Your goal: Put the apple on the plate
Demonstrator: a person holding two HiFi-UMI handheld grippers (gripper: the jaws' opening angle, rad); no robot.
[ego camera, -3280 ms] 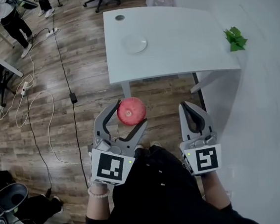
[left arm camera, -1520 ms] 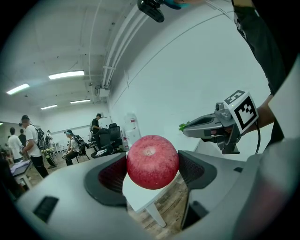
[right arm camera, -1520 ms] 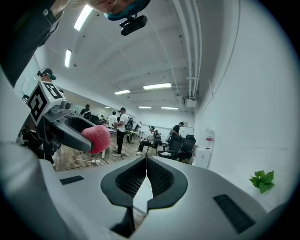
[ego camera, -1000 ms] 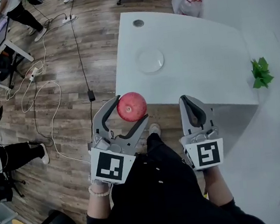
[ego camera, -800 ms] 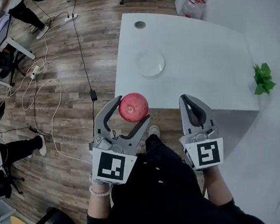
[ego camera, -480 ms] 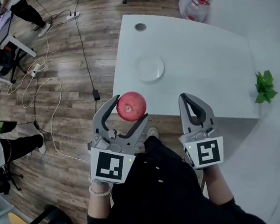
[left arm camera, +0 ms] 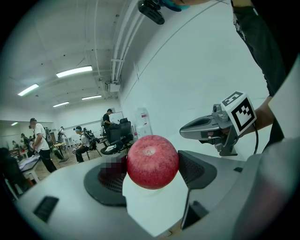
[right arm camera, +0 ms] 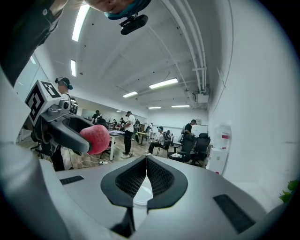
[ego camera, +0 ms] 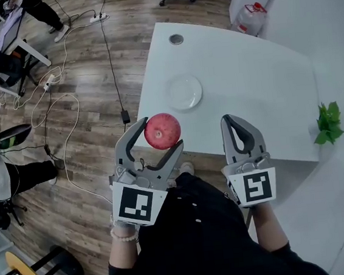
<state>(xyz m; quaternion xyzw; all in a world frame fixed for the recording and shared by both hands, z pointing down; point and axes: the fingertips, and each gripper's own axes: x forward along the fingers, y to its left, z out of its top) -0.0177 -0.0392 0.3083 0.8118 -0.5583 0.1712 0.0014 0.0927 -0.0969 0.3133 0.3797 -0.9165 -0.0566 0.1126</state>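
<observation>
Left tongs (ego camera: pixel 161 136) clamped on round red apple (ego camera: pixel 162 130), held in air by the white desk's (ego camera: pixel 258 88) near edge. Right tongs (ego camera: pixel 232 121) pressed together, empty. Farther: small round white plate (ego camera: pixel 185 93) on desk.

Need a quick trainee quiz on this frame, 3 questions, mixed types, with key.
1. True or false: the plate on the table has nothing on it.
2. The left gripper holds: A. the plate; B. an apple; C. nothing.
3. Fill in: the right gripper's fingers are ___.

Key: 1 true; 2 B; 3 shut.
</observation>
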